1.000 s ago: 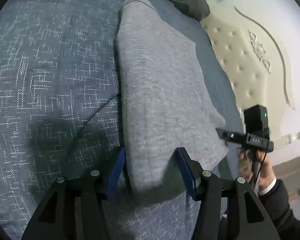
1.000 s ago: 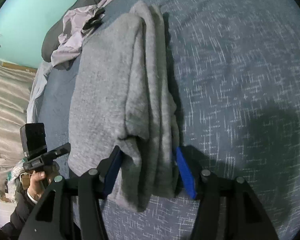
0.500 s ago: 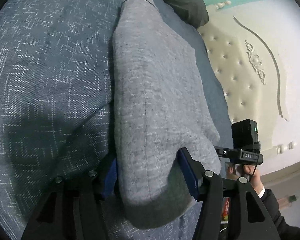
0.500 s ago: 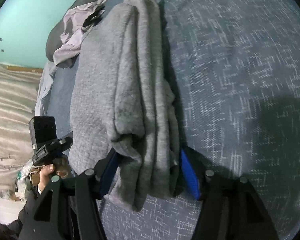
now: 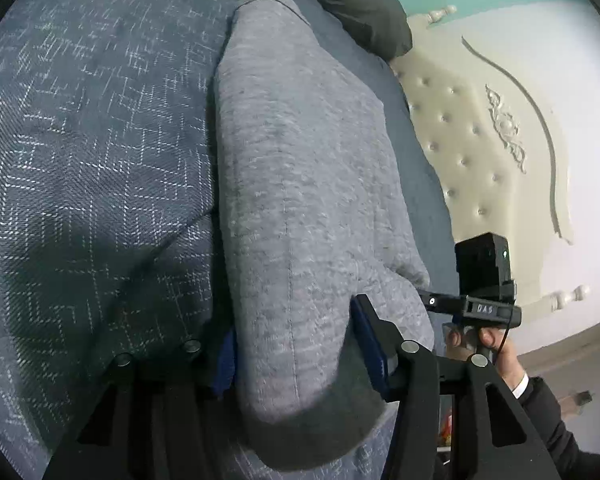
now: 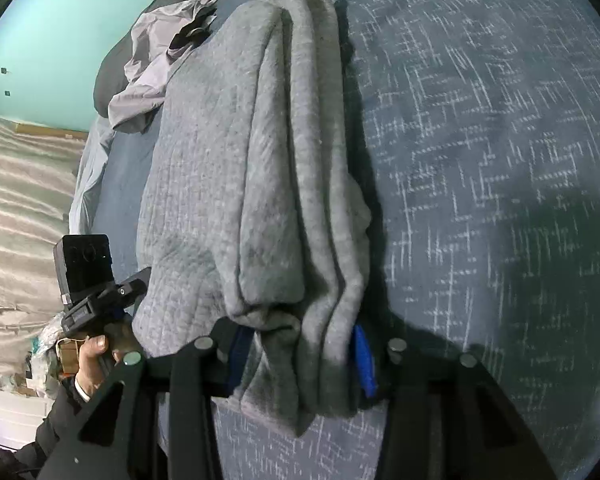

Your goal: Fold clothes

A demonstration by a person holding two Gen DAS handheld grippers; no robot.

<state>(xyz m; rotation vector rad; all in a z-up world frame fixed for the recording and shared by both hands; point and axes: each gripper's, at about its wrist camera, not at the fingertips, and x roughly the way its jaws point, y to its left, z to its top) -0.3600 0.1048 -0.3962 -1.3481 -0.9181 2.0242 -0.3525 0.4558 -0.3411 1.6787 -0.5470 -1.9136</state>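
Both grippers straddle one end of the grey garment. The left gripper has its blue pads against a single thick fold, jaws just closing, apparently clamped. The right gripper has narrowed its jaws onto several bunched layers and pinches them. The garment lies lengthwise as a folded strip on the blue patterned bedspread. Beyond it sit a dark pillow and a pale crumpled cloth.

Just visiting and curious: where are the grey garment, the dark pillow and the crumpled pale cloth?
grey garment (image 5: 300, 184): left wrist view, middle of its folded top.
dark pillow (image 5: 352, 0): left wrist view, its upper face.
crumpled pale cloth (image 6: 148, 76): right wrist view, its bunched middle.
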